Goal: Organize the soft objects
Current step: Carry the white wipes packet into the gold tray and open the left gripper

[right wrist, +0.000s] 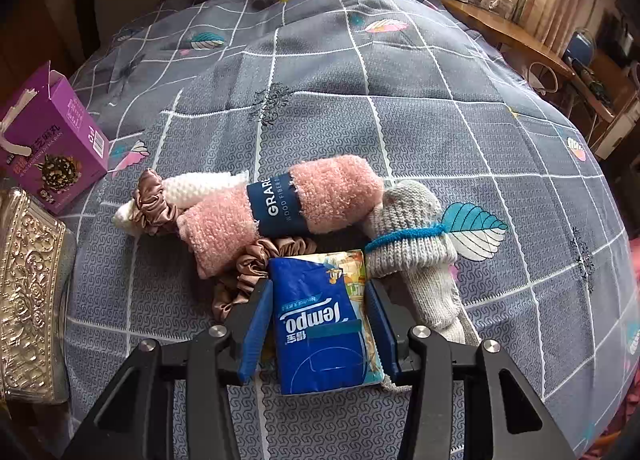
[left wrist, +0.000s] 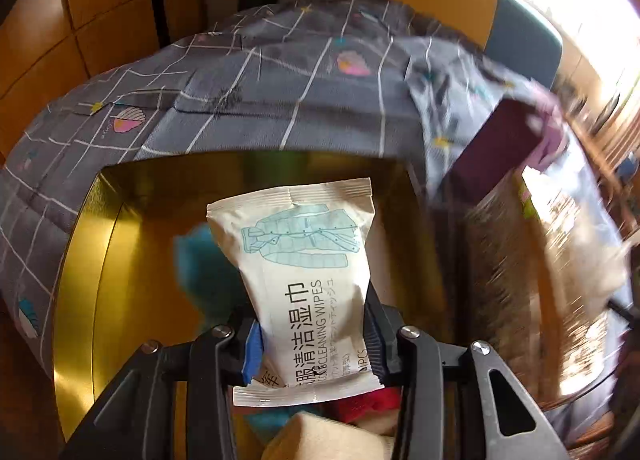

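Left gripper (left wrist: 314, 344) is clamping wipes (left wrist: 304, 284) over the tin (left wrist: 80, 280) at 12 o'clock, needing release; right gripper (right wrist: 320, 330) is closing around tissues (right wrist: 324, 320).

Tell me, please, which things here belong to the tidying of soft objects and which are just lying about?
Job:
- wipes pack in left gripper, over gold box
- Tempo tissue pack between right gripper fingers
- pink towel roll
- grey knitted item
- scrunchies

Lying about:
- purple carton
- wooden shelf
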Demonstrator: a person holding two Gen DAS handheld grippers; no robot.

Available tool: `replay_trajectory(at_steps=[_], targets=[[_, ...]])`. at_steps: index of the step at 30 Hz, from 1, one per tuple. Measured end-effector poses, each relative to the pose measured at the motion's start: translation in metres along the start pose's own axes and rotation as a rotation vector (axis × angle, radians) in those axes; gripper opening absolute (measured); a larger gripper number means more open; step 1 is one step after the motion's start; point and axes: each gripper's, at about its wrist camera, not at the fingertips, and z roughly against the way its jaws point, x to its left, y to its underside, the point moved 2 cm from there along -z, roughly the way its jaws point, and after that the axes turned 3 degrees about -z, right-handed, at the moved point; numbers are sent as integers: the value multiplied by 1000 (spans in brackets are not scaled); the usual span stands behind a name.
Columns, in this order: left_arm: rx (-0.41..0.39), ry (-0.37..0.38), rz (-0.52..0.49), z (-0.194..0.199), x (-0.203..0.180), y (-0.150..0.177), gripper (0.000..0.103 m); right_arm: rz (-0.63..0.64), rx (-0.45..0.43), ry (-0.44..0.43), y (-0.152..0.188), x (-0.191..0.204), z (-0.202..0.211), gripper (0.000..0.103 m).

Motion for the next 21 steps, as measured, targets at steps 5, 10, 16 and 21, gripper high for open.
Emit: replay_trajectory(at_steps=[5,10,16,21], targets=[[-40,-54,4,8,-4,12,45,-3,-9,8,1,1,0,48],[-77,-45,30,24,-2,18,53,21,-20,33,2,5,-1,47],[-140,-73,7,44,-8,19,57,32,-27,38,1,5,-1,47],[-182,-75,-12,62,-12,22,58,20,-29,24,1,3,-1,47]])
